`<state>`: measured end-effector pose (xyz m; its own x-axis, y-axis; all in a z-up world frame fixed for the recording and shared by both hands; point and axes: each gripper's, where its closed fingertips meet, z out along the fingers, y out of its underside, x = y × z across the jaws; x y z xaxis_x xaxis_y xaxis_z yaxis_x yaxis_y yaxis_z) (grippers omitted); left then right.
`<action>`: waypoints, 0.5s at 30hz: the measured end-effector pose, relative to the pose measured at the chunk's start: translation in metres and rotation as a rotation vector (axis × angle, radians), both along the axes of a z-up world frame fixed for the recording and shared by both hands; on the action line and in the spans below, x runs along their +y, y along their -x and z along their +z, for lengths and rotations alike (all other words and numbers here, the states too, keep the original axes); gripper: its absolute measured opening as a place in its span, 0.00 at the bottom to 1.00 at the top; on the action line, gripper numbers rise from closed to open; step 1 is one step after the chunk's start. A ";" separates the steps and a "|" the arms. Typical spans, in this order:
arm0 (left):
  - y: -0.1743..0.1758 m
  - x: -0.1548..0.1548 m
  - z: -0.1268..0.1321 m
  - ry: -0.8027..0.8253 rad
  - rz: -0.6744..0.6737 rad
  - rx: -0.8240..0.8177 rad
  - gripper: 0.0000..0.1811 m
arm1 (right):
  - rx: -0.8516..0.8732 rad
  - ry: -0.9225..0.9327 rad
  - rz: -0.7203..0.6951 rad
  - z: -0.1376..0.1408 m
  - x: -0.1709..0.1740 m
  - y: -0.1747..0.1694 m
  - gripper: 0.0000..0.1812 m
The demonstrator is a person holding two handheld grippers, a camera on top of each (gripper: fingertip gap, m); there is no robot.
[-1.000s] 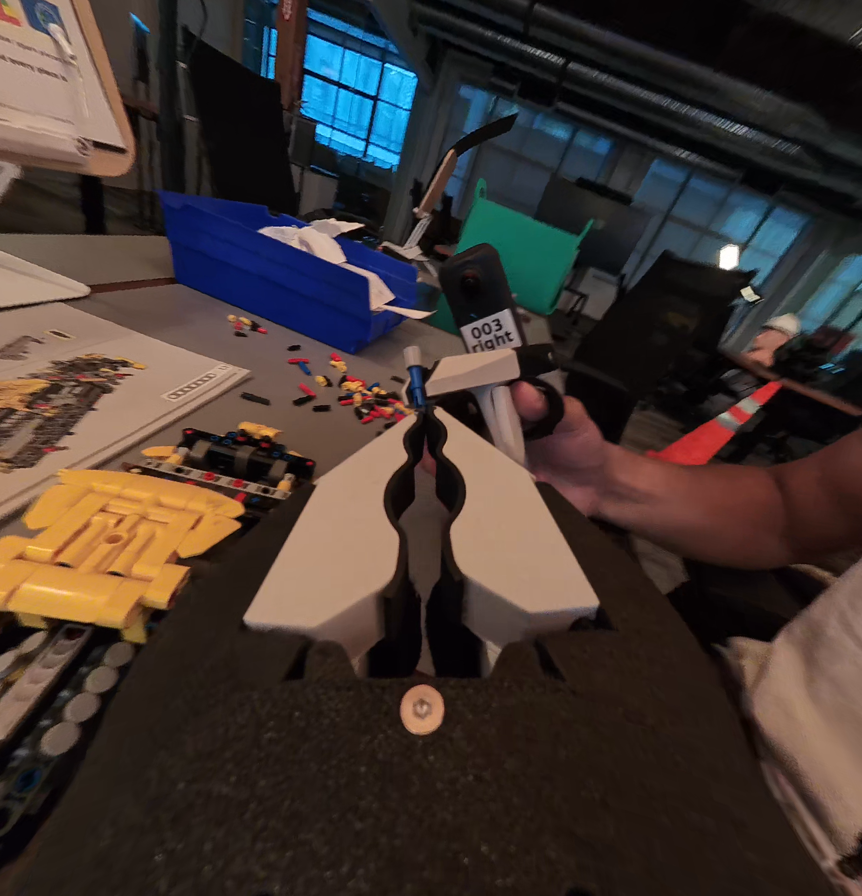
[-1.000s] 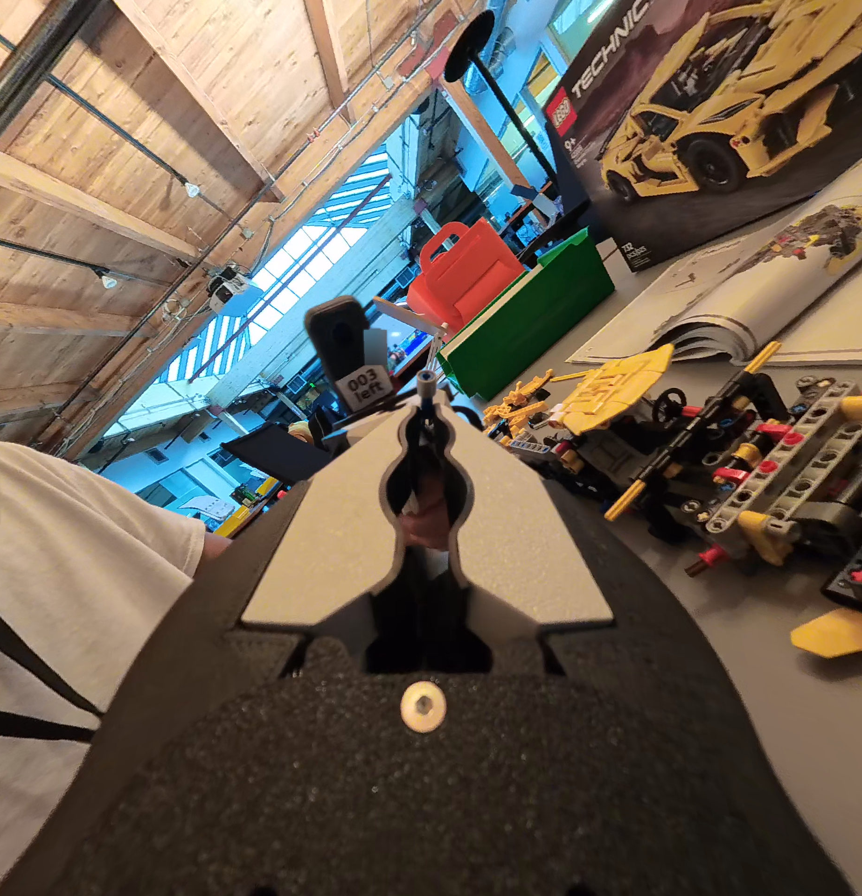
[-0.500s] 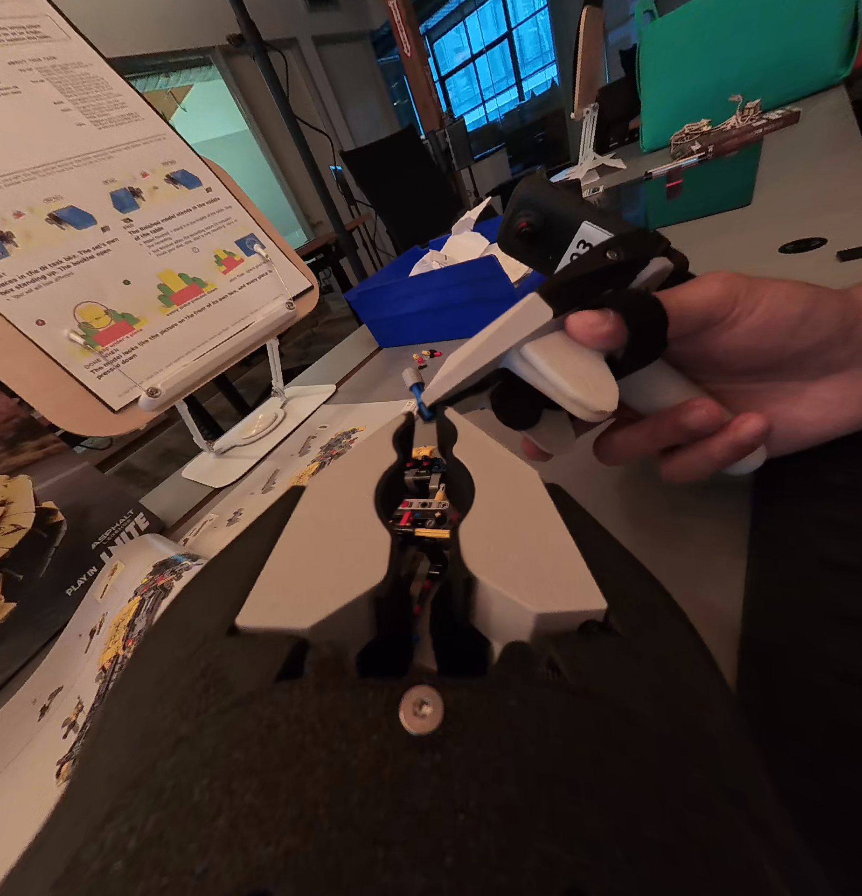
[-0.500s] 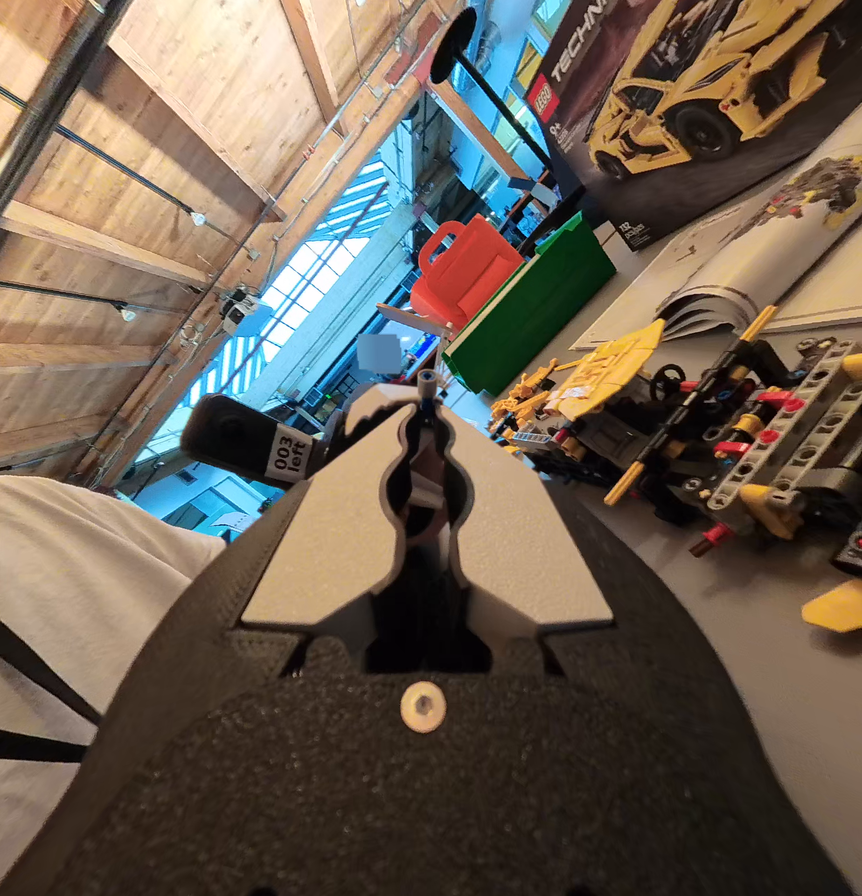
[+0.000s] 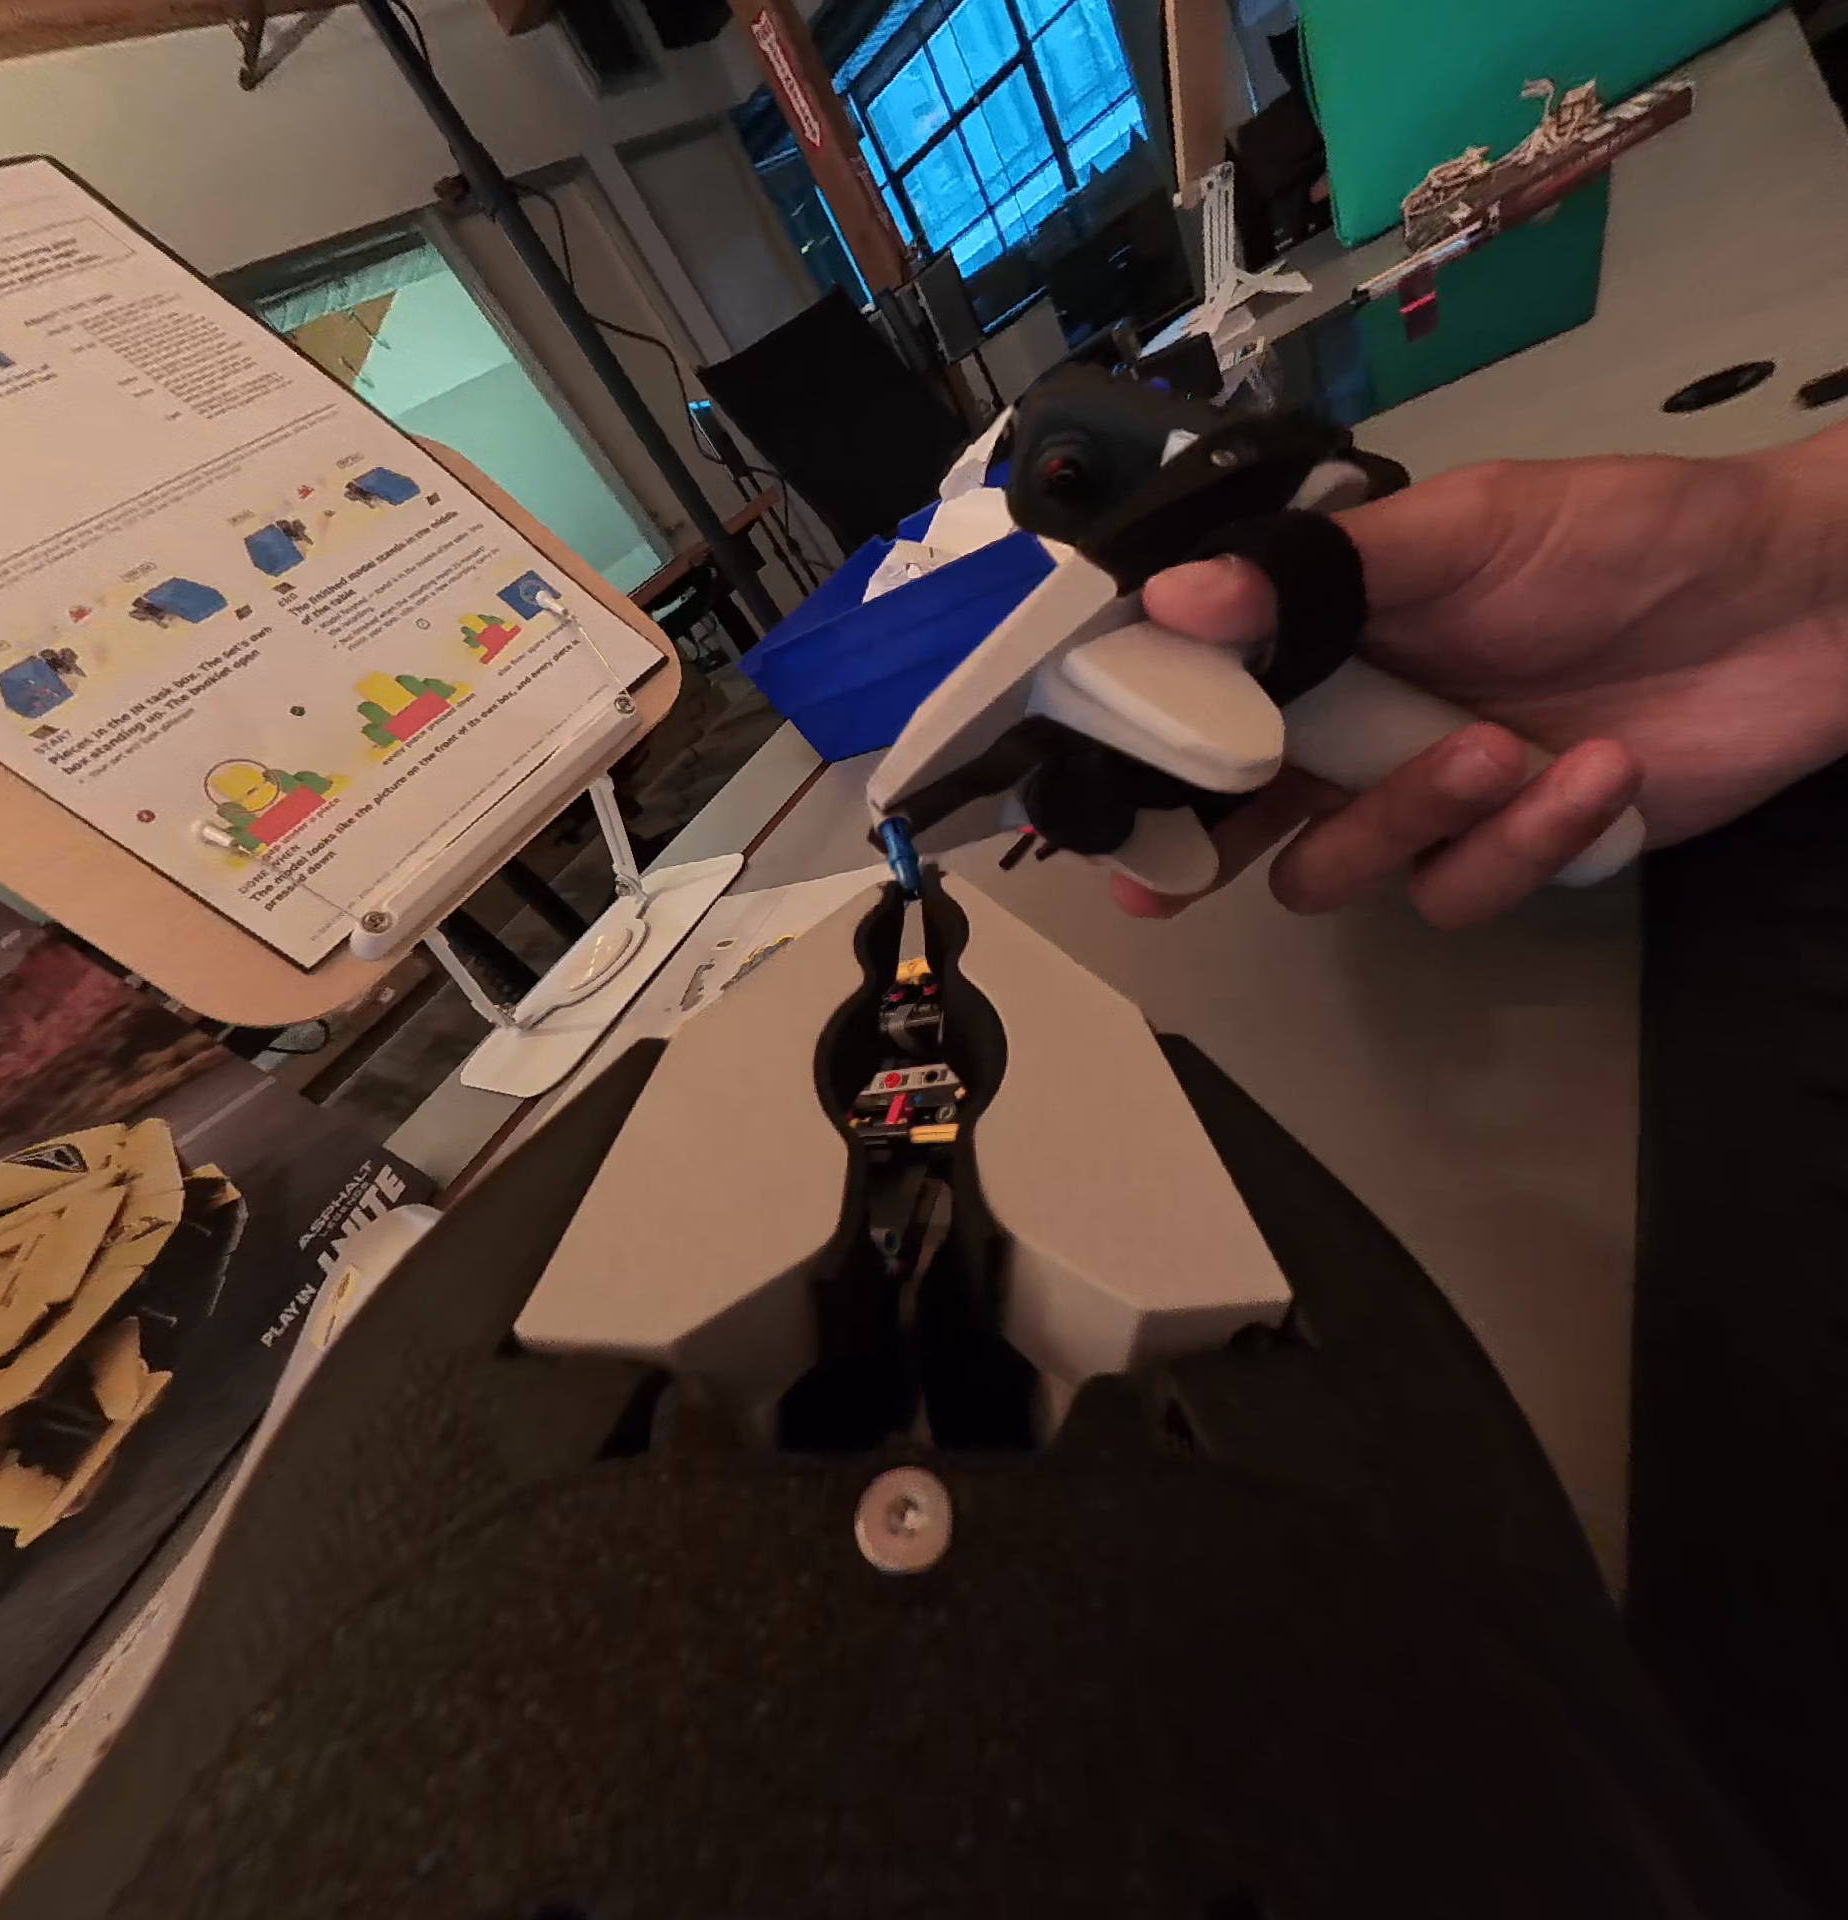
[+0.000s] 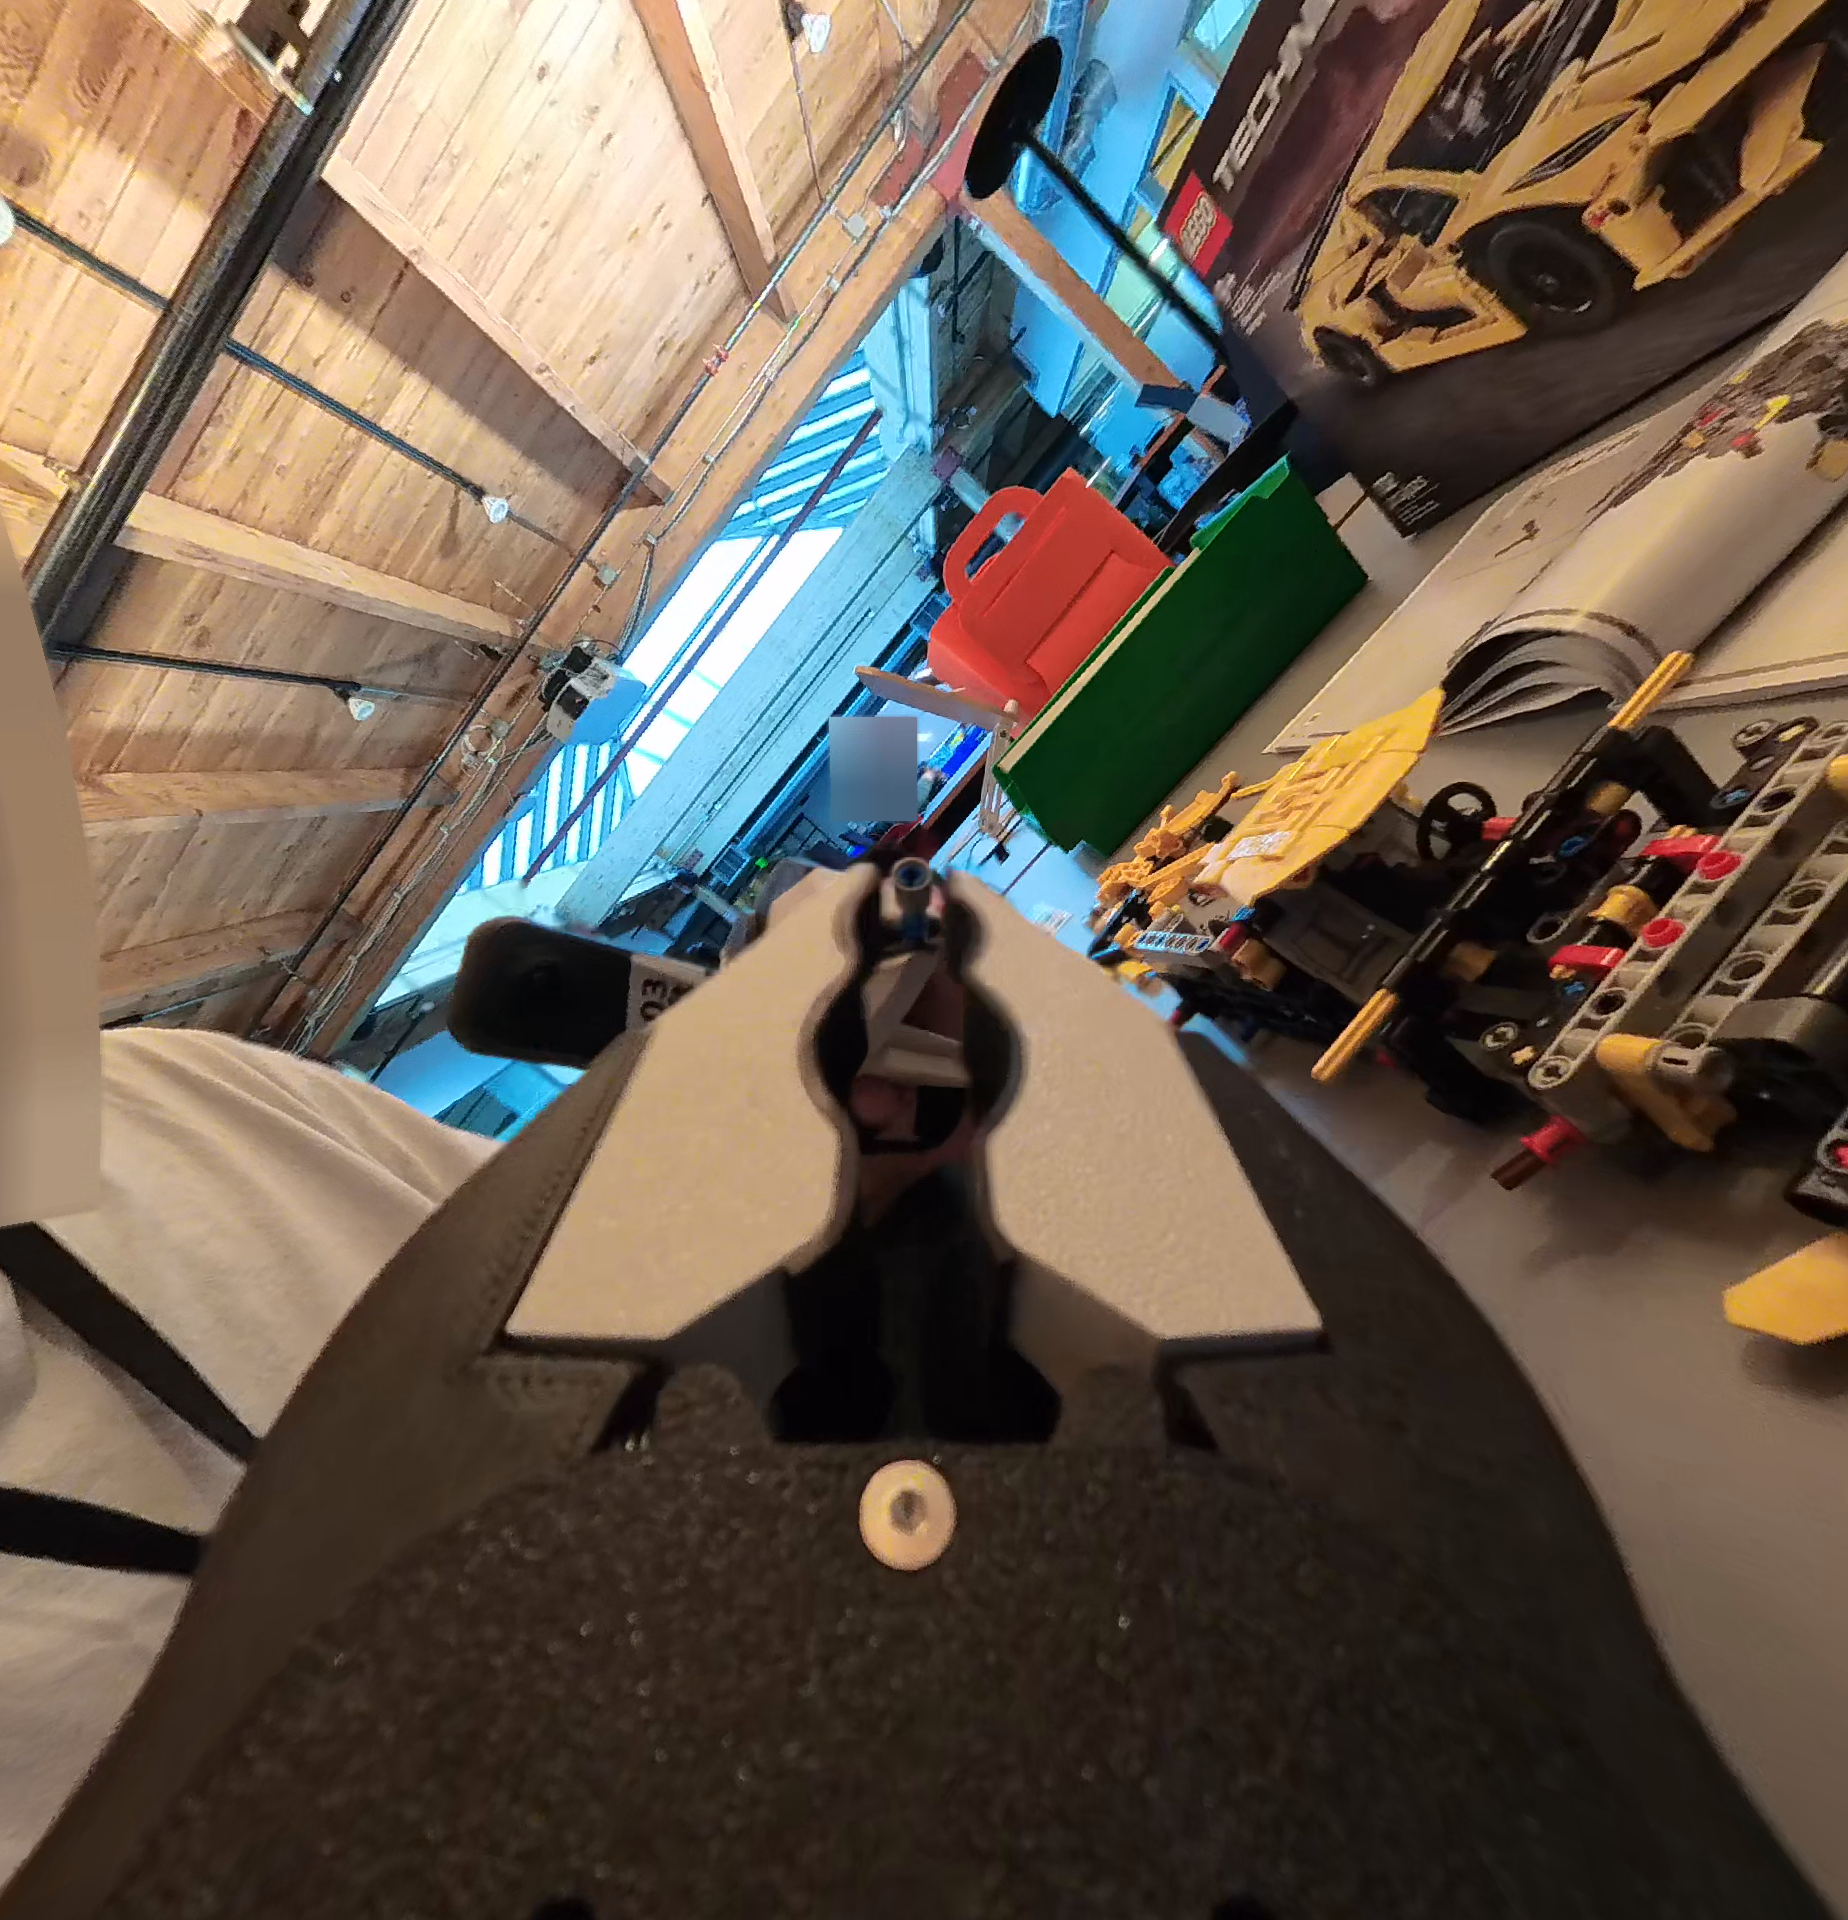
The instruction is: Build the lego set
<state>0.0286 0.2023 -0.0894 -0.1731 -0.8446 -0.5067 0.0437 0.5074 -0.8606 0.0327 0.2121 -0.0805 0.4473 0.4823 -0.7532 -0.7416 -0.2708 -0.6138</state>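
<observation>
On my left, an instruction sheet on a stand [image 5: 276, 582] faces me for reference. My left gripper [image 5: 912, 894] has its fingers closed on the lower end of a small blue pin [image 5: 899, 857], raised above the table [image 5: 1419, 1039]. My right gripper [image 5: 884, 816] meets it tip to tip, fingers closed on the pin's other end; I judge I'm passing or re-seating it between the two for a better hold. Further right, the half-built car chassis [image 6: 1626, 935] waits on the table, beside the open booklet [image 6: 1678, 582].
</observation>
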 end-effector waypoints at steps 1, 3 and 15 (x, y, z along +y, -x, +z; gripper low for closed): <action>0.000 -0.001 -0.001 -0.012 0.002 0.002 0.02 | -0.001 0.010 0.011 -0.001 -0.001 0.001 0.03; -0.001 -0.001 -0.002 -0.020 0.004 0.002 0.02 | -0.014 0.017 0.002 -0.002 -0.001 0.000 0.03; -0.001 -0.002 -0.002 -0.016 0.018 0.005 0.01 | -0.040 0.022 -0.005 -0.004 -0.002 0.001 0.03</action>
<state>0.0294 0.1998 -0.0917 -0.1604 -0.8394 -0.5192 0.0301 0.5216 -0.8526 0.0318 0.2104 -0.0843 0.4795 0.4636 -0.7451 -0.7182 -0.2805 -0.6368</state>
